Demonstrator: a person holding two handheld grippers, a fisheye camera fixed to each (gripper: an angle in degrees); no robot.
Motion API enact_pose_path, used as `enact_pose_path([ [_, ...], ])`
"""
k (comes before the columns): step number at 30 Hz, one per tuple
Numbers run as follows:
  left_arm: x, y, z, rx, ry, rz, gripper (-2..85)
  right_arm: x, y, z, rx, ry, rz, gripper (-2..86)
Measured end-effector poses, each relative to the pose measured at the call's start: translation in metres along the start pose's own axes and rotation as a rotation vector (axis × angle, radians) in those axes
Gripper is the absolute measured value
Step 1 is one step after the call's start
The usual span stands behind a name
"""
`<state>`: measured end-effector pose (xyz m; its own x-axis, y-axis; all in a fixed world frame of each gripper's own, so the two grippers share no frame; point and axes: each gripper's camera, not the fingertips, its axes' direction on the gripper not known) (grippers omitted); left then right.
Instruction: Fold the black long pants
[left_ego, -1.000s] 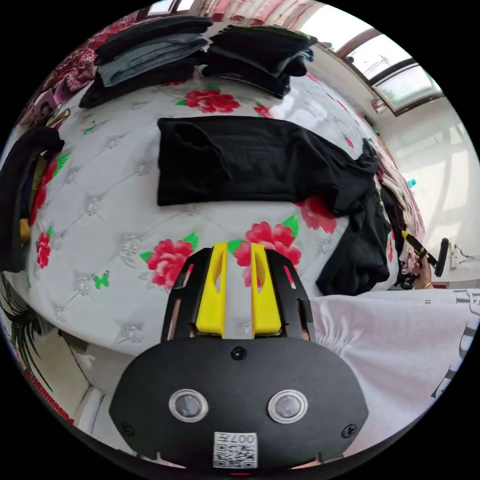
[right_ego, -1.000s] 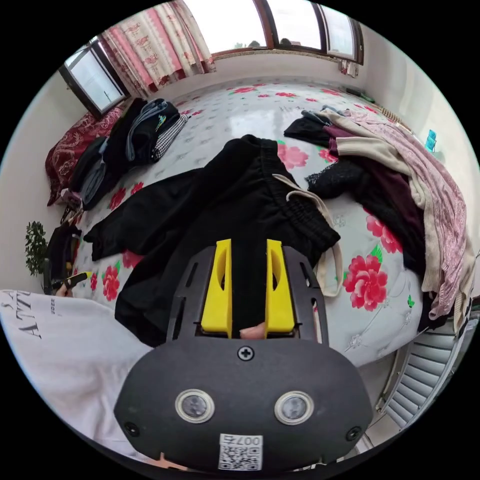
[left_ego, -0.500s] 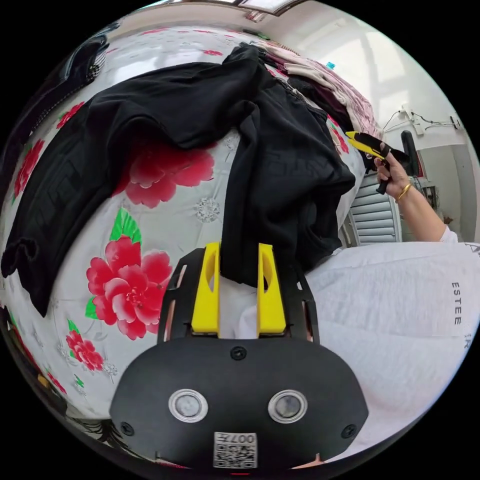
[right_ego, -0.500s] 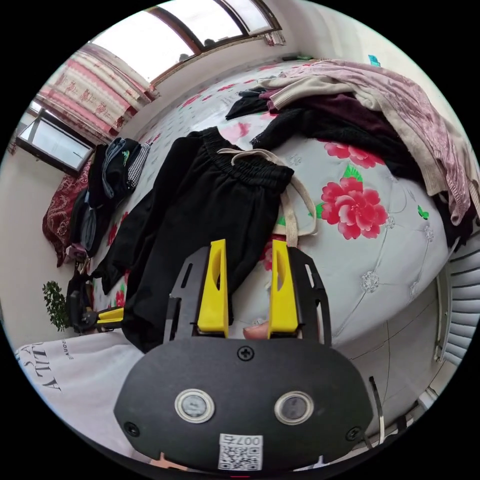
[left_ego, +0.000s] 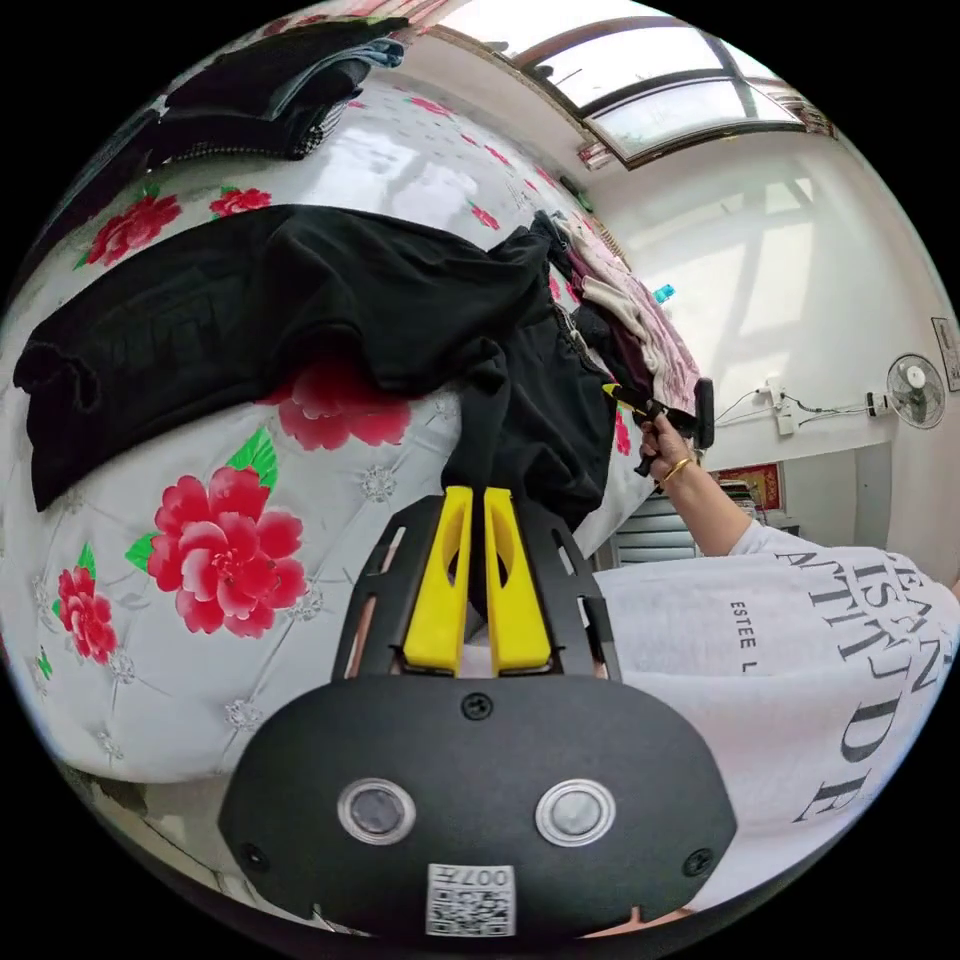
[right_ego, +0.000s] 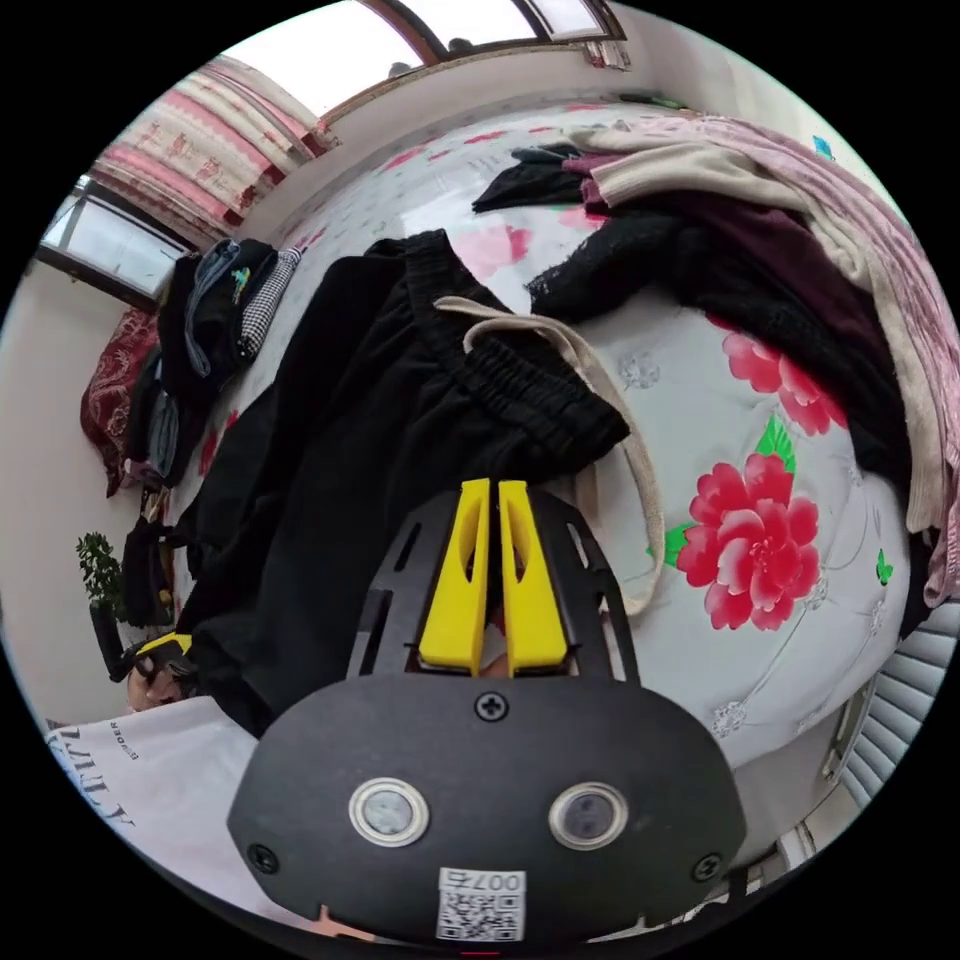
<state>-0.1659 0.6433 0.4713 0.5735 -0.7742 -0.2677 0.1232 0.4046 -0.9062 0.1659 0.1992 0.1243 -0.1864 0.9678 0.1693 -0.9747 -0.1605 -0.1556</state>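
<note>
The black long pants (left_ego: 300, 290) lie spread across the flowered bed, one part drooping over the near edge. My left gripper (left_ego: 475, 497) is shut on that drooping black edge. In the right gripper view the pants (right_ego: 380, 440) show their elastic waistband and a beige drawstring (right_ego: 610, 400). My right gripper (right_ego: 490, 490) is shut on the black cloth just below the waistband. The right gripper (left_ego: 640, 400) appears in the left gripper view, held by a hand (left_ego: 665, 450). The left gripper (right_ego: 160, 645) sits low at the left of the right gripper view.
A heap of unfolded clothes (right_ego: 800, 280) covers the bed beside the waistband. Folded dark clothes are stacked at the far side (left_ego: 270, 90) (right_ego: 220, 300). The person's white shirt (left_ego: 800, 660) is close by. A radiator (right_ego: 890, 720) stands beyond the bed edge.
Both grippers were open and are now shut on the black pants. The left one came in to the drooping edge, the right one to the cloth below the waistband.
</note>
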Motion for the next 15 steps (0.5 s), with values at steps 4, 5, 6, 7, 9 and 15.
enact_pose_path([
  [4,0.057,-0.072,-0.016,0.118,0.036,0.143,1.0,0.017,-0.005,-0.101,0.256,-0.172,-0.031,-0.1],
  [5,0.081,-0.099,-0.01,0.14,0.039,0.215,2.4,0.023,-0.007,-0.138,0.343,-0.15,-0.036,-0.2],
  [6,0.094,-0.112,-0.005,0.147,0.04,0.249,3.2,0.029,-0.008,-0.172,0.445,-0.081,-0.036,-0.2],
  [7,0.117,-0.135,0.009,0.148,0.027,0.317,6.4,0.032,-0.009,-0.186,0.487,-0.048,-0.029,-0.2],
  [9,0.14,-0.16,0.033,0.112,-0.017,0.354,10.4,0.052,-0.023,-0.214,0.545,0.034,-0.001,-0.2],
  [15,0.122,-0.12,0.073,0.081,-0.208,0.196,12.5,0.13,-0.049,-0.164,0.277,0.123,0.175,-0.1],
])
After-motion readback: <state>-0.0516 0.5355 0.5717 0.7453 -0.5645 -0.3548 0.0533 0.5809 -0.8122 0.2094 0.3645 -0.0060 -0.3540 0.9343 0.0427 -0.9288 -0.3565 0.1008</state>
